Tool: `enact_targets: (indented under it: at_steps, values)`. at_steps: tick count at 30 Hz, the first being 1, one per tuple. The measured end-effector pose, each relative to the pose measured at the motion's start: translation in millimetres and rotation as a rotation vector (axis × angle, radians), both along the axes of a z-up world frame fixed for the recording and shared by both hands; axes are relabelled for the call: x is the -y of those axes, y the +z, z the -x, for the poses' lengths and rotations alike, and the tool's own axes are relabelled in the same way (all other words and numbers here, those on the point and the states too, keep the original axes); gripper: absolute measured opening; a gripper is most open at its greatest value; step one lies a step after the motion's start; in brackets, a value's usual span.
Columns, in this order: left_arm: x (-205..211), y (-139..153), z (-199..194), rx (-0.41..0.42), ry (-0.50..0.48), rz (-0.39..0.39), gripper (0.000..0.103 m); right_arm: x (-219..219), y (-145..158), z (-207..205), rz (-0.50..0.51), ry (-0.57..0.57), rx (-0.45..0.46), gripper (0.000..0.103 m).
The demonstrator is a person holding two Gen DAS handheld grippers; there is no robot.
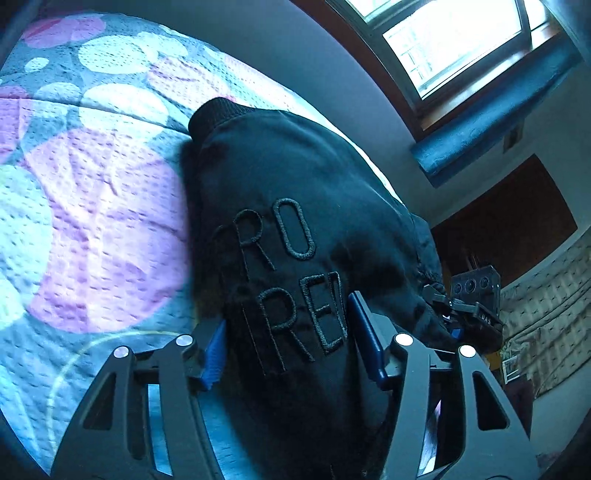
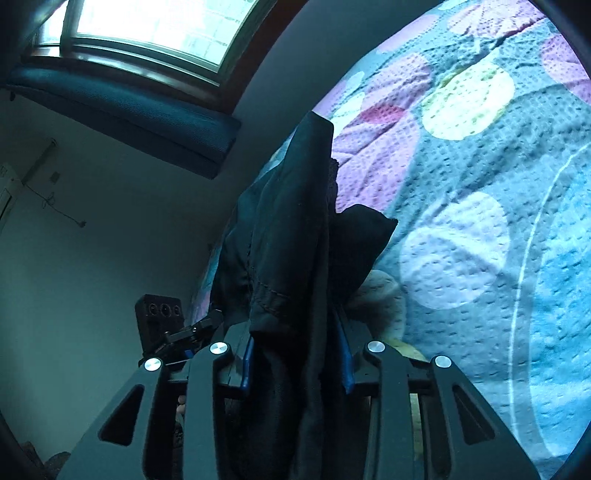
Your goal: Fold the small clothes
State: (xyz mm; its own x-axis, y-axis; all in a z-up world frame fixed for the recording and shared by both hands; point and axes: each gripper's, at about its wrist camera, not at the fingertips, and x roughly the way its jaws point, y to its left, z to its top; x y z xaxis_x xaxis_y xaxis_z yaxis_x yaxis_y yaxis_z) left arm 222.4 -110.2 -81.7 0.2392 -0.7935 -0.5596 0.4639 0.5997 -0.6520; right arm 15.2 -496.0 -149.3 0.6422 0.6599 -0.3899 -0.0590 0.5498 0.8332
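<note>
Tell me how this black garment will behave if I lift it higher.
Probably floppy: the black garment drapes and bunches between the left claw and right claw. Its loose folds will likely sag onto the bedspread. Seems thick, so moderately heavy.

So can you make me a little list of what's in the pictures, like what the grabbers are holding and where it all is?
garment: black sweatshirt with stitched letters, ribbed cuff at the far end
left gripper: fingers either side of the cloth, which fills the gap
right gripper: bunched black cloth between its blue pads
held by: both grippers at once
underneath: bedspread with big pink, white and yellow circles
background: window above a blue cushion
fold: not finished
</note>
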Motion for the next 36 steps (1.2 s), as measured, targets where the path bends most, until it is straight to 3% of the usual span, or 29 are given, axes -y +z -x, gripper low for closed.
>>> enact_targets:
  at_steps: [8, 13, 17, 19, 21, 24, 27, 28, 29, 30, 33, 36]
  values:
    - [-62, 17, -19, 0.061, 0.072, -0.069, 0.055, -55, -4, -44, -0.049, 0.081, 0.012, 0.032]
    - [-83, -8, -38, -0.007, 0.066, -0.070, 0.060, -70, -32, -69, -0.061, 0.086, -0.068, 0.035]
    - [-94, -2, -18, 0.030, 0.086, -0.066, 0.069, -60, -30, -52, -0.053, 0.069, -0.100, 0.049]
    - [-103, 0, -1, 0.031, 0.105, -0.044, 0.080, -54, -25, -32, -0.073, 0.080, -0.095, 0.059]
    - [-114, 0, 19, 0.014, 0.104, -0.003, 0.085, -51, -24, -8, -0.088, 0.101, -0.094, 0.065]
    - [-125, -5, 43, -0.012, 0.108, 0.039, 0.092, -55, -26, 13, -0.072, 0.119, -0.101, 0.070]
    - [-115, -18, 50, -0.056, 0.098, 0.001, 0.092, -66, -30, 21, -0.038, 0.139, -0.102, 0.070]
    - [-110, -20, 50, -0.053, 0.093, -0.023, 0.081, -68, -29, 22, -0.021, 0.140, -0.096, 0.067]
    - [-107, -19, 50, -0.039, 0.084, -0.037, 0.075, -71, -28, 24, -0.019, 0.138, -0.104, 0.044]
    - [-108, -16, 49, -0.042, 0.087, -0.043, 0.070, -73, -29, 24, -0.030, 0.135, -0.119, 0.035]
    - [-119, 2, 51, -0.023, 0.112, -0.018, 0.060, -70, -18, 40, -0.092, 0.121, -0.084, 0.027]
    - [-126, 0, 55, -0.030, 0.122, -0.024, 0.059, -73, -19, 53, -0.117, 0.133, -0.084, 0.026]
